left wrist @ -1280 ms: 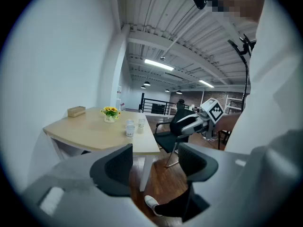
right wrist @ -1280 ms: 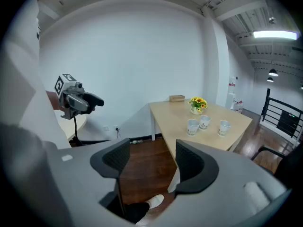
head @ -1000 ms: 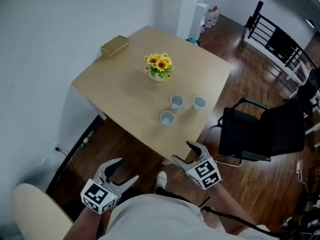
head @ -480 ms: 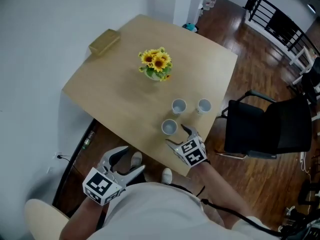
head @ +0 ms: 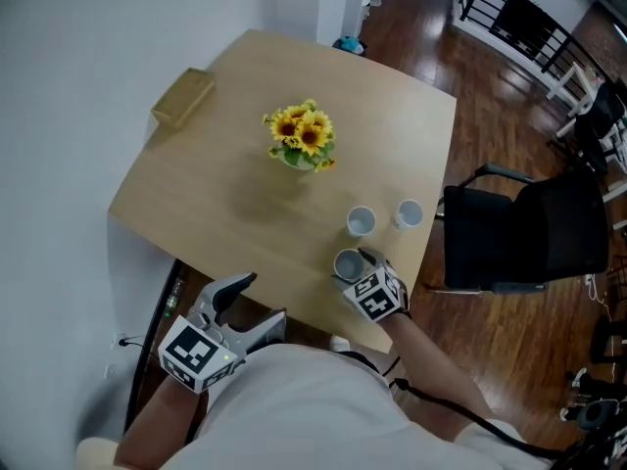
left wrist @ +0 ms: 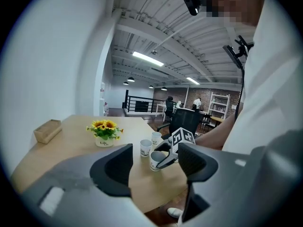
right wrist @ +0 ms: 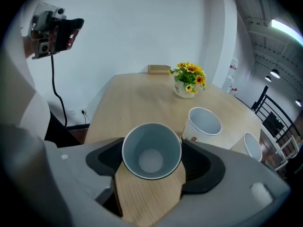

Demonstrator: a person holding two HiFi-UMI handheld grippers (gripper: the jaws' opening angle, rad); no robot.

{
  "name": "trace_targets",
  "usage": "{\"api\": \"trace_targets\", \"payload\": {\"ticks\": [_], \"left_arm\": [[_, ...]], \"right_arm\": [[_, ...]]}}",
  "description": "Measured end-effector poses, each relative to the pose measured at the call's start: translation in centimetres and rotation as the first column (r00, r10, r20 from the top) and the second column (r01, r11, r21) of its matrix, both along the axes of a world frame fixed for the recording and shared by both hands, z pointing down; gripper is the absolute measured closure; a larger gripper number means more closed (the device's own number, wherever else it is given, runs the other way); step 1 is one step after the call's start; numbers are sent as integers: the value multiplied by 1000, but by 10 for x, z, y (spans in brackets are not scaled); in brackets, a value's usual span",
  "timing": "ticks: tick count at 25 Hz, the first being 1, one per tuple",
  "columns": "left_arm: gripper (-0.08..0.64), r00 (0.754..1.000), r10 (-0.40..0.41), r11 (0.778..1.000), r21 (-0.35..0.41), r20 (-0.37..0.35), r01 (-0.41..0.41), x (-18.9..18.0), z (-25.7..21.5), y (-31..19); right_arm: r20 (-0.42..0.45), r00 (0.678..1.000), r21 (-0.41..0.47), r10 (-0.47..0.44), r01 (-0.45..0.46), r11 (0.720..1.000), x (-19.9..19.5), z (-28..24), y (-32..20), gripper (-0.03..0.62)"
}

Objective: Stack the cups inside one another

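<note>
Three white paper cups stand upright near the table's right front corner: a near cup (head: 347, 260), a middle cup (head: 361, 220) and a right cup (head: 409, 213). My right gripper (head: 350, 266) is down at the near cup (right wrist: 151, 150), which stands on the table between its open jaws. The pads flank the rim, with no squeeze to be seen. The other two cups (right wrist: 202, 123) (right wrist: 251, 146) stand just beyond. My left gripper (head: 261, 300) is open and empty, off the table's near edge, and looks toward the cups (left wrist: 146, 147).
A pot of sunflowers (head: 302, 141) stands mid-table and a small brown box (head: 182, 99) lies at the far left corner of the wooden table (head: 225, 204). A black office chair (head: 519, 243) stands by the table's right side. A white wall runs along the left.
My right gripper has come forward and down from beyond the table's near edge to straddle the near cup. My left gripper has shifted toward the table edge. The cups have not moved.
</note>
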State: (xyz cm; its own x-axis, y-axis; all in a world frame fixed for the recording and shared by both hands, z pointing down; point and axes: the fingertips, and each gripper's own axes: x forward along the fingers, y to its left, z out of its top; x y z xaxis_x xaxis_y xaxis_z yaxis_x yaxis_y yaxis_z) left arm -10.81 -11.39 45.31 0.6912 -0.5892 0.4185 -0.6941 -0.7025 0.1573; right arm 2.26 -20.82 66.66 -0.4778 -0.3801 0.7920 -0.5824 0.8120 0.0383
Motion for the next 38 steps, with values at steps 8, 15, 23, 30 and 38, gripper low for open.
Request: {"api": "trace_targets", "payload": {"ticks": [8,15,23,30,38], "left_arm": [[245,993,114,993,2,-38,-114,-16,3,-27],[245,977,205,979,21,-64,-204,-15,8,-44],[245,980,188,982,38,-71,-185,-42,7,-49],[245,989,131,991,20,-64,-130,-73,14,-43],[245,994,96,995,3,-53,-96,-87,18,-41]], "right_arm": [[34,992,22,118,-119,993,13,-59,6,218],[42,979,98,201,-204,974,29,-100,-24,218],[56,961,157,270,-275,949,34,-111,-80,218],[34,961,167,274,-275,947,26,-81,-112,218],[46,948,137,316,-319,938,29,-58,-117,204]]}}
